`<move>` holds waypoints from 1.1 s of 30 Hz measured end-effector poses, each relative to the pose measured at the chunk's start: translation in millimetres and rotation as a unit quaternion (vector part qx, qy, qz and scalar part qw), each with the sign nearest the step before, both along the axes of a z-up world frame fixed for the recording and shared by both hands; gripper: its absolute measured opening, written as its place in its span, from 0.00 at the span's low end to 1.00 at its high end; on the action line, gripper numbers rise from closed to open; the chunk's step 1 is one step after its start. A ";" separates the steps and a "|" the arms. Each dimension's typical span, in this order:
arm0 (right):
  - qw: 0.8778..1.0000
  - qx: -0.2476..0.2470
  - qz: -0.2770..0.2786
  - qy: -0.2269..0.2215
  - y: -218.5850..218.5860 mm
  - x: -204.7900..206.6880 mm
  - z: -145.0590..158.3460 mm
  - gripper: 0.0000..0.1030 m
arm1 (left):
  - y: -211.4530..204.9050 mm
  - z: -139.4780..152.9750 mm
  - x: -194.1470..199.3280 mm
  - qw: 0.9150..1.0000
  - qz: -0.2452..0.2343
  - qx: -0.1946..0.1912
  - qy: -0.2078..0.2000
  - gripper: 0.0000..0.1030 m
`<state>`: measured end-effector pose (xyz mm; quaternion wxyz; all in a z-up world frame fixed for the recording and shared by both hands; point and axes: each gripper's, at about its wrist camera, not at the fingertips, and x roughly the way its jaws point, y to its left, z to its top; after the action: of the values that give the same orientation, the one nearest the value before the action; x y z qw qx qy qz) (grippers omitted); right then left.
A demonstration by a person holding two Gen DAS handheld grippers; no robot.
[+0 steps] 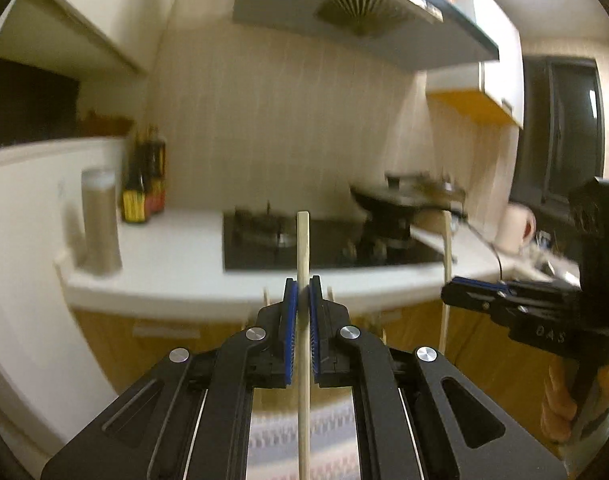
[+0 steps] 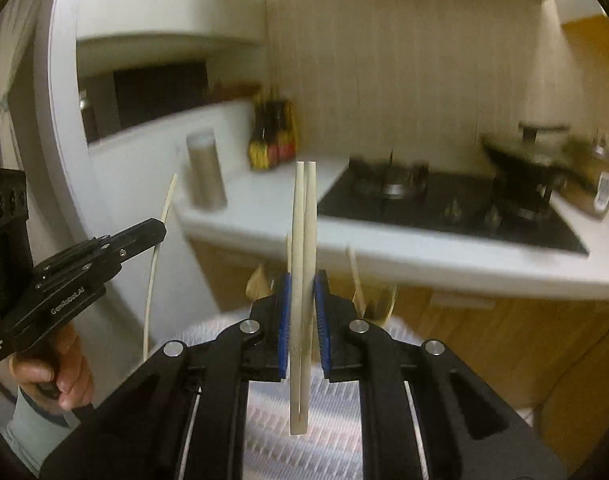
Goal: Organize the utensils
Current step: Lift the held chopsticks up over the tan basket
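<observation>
My left gripper [image 1: 303, 294] is shut on a single pale wooden chopstick [image 1: 303, 248], held upright in the air in front of the counter. It also shows in the right wrist view [image 2: 156, 256], at the left, with the left gripper [image 2: 154, 232] around it. My right gripper [image 2: 303, 292] is shut on a pair of pale chopsticks [image 2: 304, 216], held upright side by side. In the left wrist view the right gripper [image 1: 450, 292] is at the right with its chopsticks [image 1: 447, 240].
A white counter [image 1: 176, 256] carries a black gas hob [image 1: 324, 244], a wok [image 1: 396, 200], a steel canister [image 1: 100, 224] and sauce bottles [image 1: 142, 188]. A range hood [image 1: 344, 12] hangs above. A striped cloth [image 2: 336, 432] and wooden utensil tips [image 2: 356, 276] lie below.
</observation>
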<state>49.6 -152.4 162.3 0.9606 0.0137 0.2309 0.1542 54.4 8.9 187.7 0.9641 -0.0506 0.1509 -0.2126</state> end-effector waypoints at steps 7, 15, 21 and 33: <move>0.995 -0.002 -0.038 -0.095 -12.1 22.9 13.4 0.10 | -14.7 10.9 17.9 0.995 0.026 -0.035 -0.094 0.04; 0.984 0.034 -0.080 -0.158 -29.9 60.5 -4.0 0.10 | -31.2 -3.8 29.6 0.978 0.043 -0.046 -0.198 0.04; 0.982 0.014 -0.092 -0.166 -28.1 88.0 -29.6 0.10 | -29.7 -19.5 57.9 0.977 0.049 -0.064 -0.196 0.04; 0.987 -0.002 -0.082 -0.136 -23.9 117.9 -67.0 0.10 | -36.3 -65.2 101.5 0.981 0.087 -0.018 -0.174 0.04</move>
<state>167.4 -176.3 95.3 0.9925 0.0092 0.0961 0.0746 155.9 -27.3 122.5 0.9893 -0.0435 -0.0279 -0.1361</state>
